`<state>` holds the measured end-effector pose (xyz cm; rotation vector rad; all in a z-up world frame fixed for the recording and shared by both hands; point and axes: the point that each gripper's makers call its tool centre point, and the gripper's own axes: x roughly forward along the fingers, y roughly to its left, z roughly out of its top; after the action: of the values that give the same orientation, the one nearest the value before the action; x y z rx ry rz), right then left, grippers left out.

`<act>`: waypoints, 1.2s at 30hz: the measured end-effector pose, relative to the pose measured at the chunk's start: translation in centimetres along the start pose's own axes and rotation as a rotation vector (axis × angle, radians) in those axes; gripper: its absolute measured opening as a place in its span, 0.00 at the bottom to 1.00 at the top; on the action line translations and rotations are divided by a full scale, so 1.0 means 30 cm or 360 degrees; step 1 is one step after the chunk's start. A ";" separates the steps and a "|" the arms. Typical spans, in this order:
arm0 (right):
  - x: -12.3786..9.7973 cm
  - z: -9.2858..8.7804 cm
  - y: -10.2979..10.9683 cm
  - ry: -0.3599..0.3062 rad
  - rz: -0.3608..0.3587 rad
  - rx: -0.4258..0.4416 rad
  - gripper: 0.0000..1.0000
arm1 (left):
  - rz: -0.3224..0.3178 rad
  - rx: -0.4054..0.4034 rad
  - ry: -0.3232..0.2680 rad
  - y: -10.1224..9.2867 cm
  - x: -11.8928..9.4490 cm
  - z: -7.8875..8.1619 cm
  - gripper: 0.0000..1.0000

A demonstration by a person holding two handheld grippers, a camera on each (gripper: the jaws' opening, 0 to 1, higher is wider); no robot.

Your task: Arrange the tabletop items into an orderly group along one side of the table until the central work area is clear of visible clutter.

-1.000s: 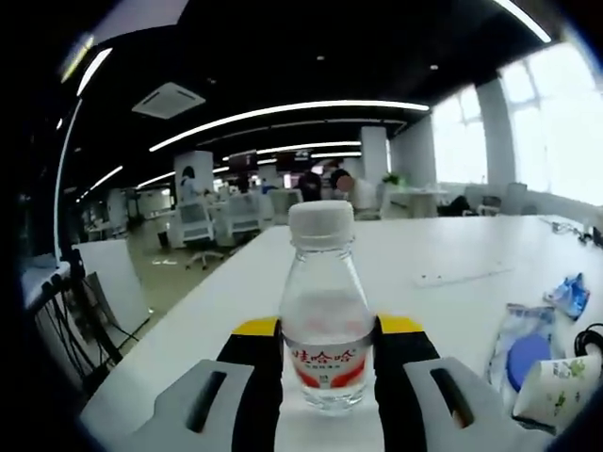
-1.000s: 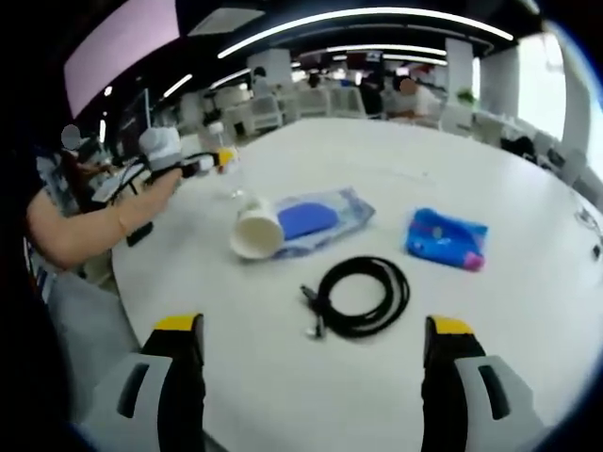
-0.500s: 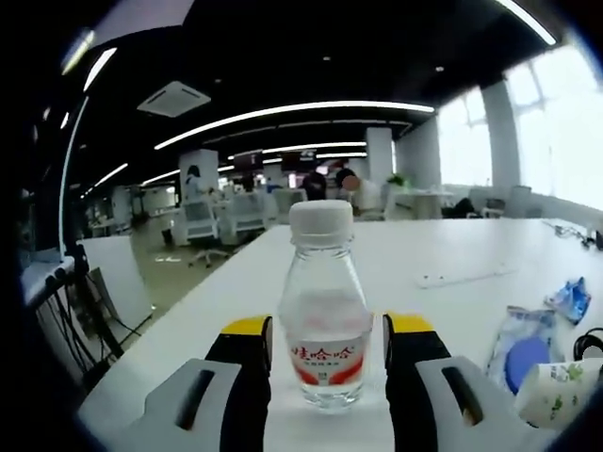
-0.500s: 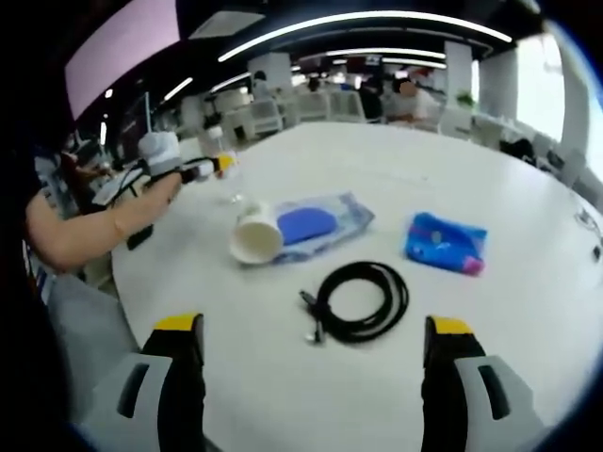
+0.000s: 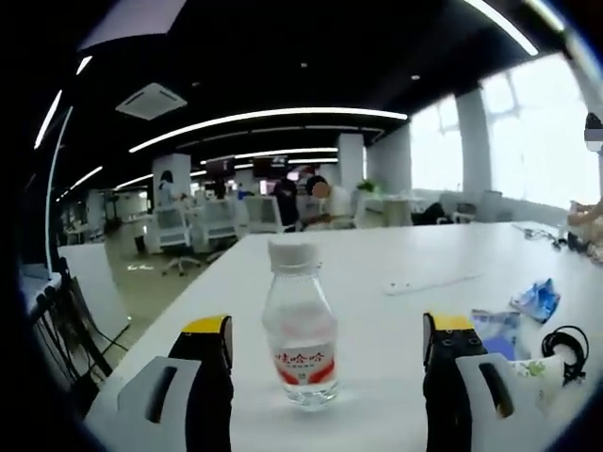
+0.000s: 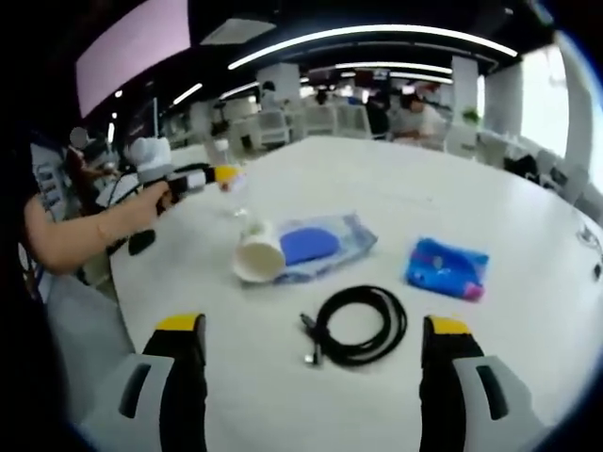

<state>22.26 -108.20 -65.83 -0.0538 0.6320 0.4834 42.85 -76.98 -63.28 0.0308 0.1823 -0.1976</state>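
In the left gripper view, my left claw (image 5: 325,350) is gaping wide, its jaws clear on both sides of the small clear plastic water bottle with a white cap and red label (image 5: 299,334), which is standing upright near the white desk's (image 5: 377,273) edge. In the right gripper view, my right claw (image 6: 312,353) is hanging spread apart and empty above the coiled black cable (image 6: 356,324), with the tipped white paper cup (image 6: 255,258), the clear packet with a blue disc (image 6: 318,247) and the blue crinkled pouch (image 6: 447,267) lying beyond it.

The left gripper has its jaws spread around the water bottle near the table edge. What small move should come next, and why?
Probably draw the left gripper straight back from the water bottle. Its jaws stand wide open with a gap on each side, and the bottle stands upright on the white table near the edge, so it looks placed. The paper cup, black cable and blue packets still lie mid-table.
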 end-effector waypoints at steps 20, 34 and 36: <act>0.087 0.092 0.055 -0.0132 0.0068 -0.0227 0.74 | -0.0469 0.0330 0.0013 -0.165 -0.139 0.028 1.00; 0.221 0.120 0.121 -0.0140 0.0184 -0.0353 0.60 | -0.0717 0.0380 0.0033 -0.248 -0.275 0.024 1.00; 0.248 0.124 0.137 -0.0142 0.0205 -0.0392 0.58 | -0.0775 0.0330 0.0032 -0.271 -0.301 0.026 1.00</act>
<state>27.69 -100.72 -66.72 -0.2245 0.4879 0.6829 32.68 -83.24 -60.97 0.1956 0.1864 -0.7015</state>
